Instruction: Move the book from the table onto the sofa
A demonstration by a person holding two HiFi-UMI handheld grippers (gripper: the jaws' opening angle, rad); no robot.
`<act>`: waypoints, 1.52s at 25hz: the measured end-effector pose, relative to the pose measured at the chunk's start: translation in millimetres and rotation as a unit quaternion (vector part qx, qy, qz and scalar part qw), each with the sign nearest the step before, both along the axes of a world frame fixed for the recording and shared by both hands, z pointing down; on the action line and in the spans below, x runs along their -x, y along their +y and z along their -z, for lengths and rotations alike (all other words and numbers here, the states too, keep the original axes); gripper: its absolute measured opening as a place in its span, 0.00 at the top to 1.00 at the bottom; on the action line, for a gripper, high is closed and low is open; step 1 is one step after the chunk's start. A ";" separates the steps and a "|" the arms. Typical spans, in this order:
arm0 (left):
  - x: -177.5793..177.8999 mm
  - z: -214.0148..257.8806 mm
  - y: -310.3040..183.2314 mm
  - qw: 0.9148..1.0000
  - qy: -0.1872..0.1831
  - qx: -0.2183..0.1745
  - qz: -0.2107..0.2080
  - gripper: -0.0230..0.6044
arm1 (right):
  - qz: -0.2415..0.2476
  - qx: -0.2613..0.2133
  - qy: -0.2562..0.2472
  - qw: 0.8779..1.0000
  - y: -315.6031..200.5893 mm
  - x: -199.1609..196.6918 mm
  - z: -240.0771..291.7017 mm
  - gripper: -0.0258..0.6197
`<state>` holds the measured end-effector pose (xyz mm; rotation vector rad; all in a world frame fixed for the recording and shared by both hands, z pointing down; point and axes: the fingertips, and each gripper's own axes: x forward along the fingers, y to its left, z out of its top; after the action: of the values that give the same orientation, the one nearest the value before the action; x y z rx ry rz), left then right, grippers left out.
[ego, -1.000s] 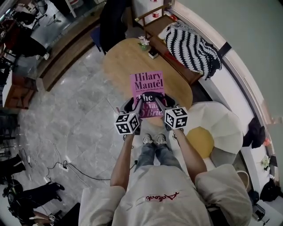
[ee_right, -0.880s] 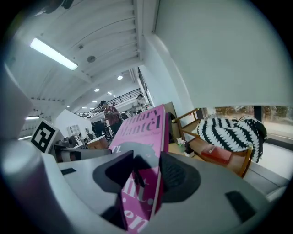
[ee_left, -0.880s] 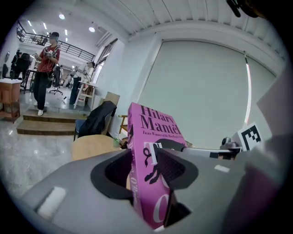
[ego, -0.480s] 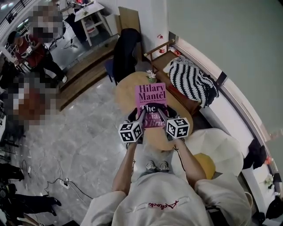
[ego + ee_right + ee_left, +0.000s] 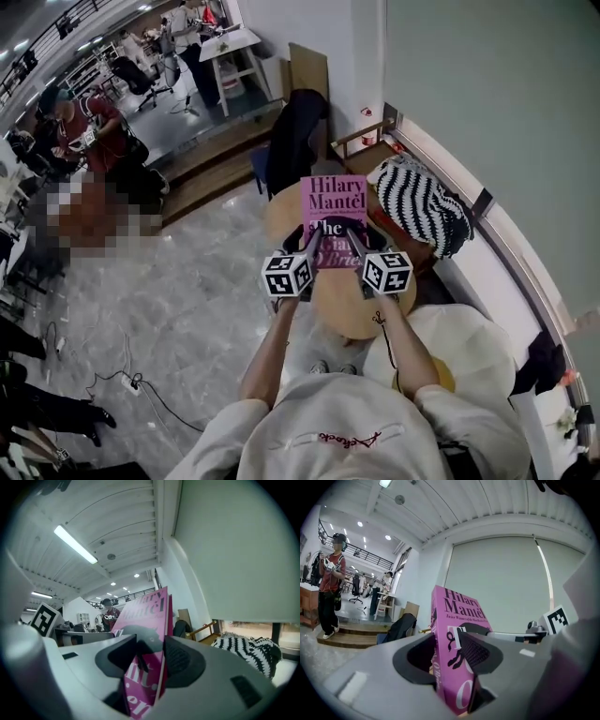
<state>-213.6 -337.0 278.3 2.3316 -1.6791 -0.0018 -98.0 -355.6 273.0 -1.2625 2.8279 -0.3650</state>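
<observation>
Left claw [image 5: 312, 242] and right claw [image 5: 352, 240] each clench the book's [image 5: 335, 217] near edge. It hangs above the round surface [image 5: 352, 314], long axis toward 12 o'clock. The sofa [image 5: 497, 300] lies at 4 o'clock (right claw nearer).

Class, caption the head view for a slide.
Left gripper and right gripper clamp a pink rectangular book over the round wooden table.

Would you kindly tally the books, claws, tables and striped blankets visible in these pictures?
Book: 1, pink
Claws: 2, left claw and right claw, each shut on the book
Table: 1, round, wooden
Striped blanket: 1
Total: 5
</observation>
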 end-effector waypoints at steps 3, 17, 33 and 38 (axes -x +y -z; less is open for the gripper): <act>-4.6 2.4 5.5 1.000 0.001 -0.002 -0.002 0.67 | -0.003 -0.003 0.000 1.000 5.8 -4.8 2.4 0.67; -82.4 -0.5 -15.1 0.995 0.015 -0.008 -0.098 0.67 | -0.103 -0.010 0.008 0.995 8.0 -84.0 3.2 0.67; -201.4 -15.3 -20.6 0.951 0.026 0.013 -0.309 0.67 | -0.316 0.011 0.017 0.948 51.7 -190.0 -9.8 0.67; -242.6 -22.1 -6.6 0.929 0.025 0.021 -0.368 0.67 | -0.374 0.018 0.019 0.927 78.5 -223.5 -15.1 0.67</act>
<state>28.9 -343.6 300.4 2.7428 -0.6851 0.1162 125.5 -277.1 288.1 -2.2104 2.1198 -0.3464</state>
